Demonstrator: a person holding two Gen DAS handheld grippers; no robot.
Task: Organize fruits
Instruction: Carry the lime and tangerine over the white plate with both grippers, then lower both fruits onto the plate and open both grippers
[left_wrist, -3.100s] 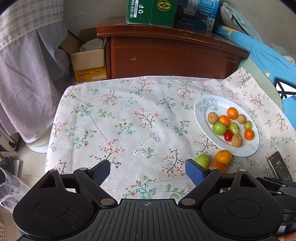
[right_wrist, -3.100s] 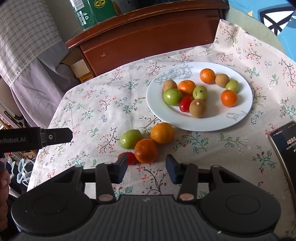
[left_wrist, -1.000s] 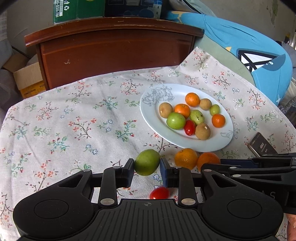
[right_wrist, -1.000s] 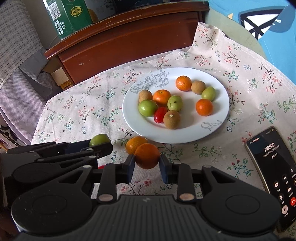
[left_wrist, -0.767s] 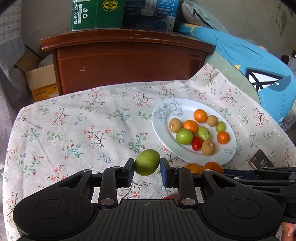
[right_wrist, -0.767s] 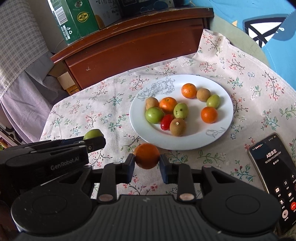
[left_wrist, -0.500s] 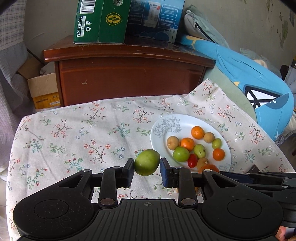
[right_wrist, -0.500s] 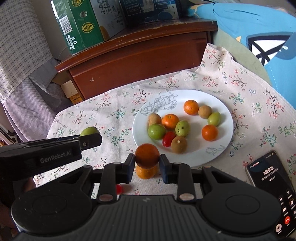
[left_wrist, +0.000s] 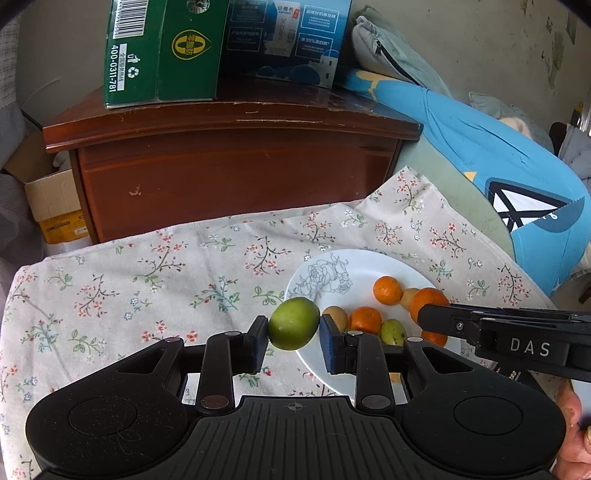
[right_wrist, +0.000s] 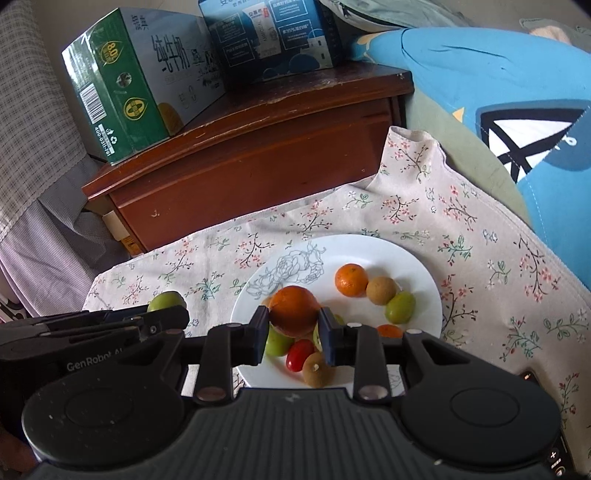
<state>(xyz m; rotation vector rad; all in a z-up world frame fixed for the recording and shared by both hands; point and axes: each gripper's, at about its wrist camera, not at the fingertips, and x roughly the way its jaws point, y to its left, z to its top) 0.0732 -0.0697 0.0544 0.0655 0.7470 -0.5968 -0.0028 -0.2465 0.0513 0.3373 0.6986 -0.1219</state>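
We see two claws, each carrying one fruit above the counter (left_wrist: 110, 280) with its floral cloth. The left claw (left_wrist: 293, 338) is closed tight on a green fruit (left_wrist: 293, 324), its pads pressing both sides, just in front of the near-left rim of the plate (right_wrist: 417, 266). The right claw (right_wrist: 293, 332) is clamped on an orange (right_wrist: 294, 311) and hangs over the plate's left half.

On the one white plate we count, in the right wrist view: one orange at the back (right_wrist: 351, 280), one brown fruit (right_wrist: 381, 290) touching it, one green fruit (right_wrist: 400, 307) beside that, a second brown fruit (right_wrist: 317, 369) at the front, one red tomato (right_wrist: 298, 354), and another green fruit (right_wrist: 277, 342) under the claw (more pieces are partly hidden behind the fingers, so we cannot give a full count).

Behind the counter, a wooden cabinet (right_wrist: 258, 155) bears two boxes: one green (right_wrist: 125, 81), one blue (right_wrist: 269, 37).
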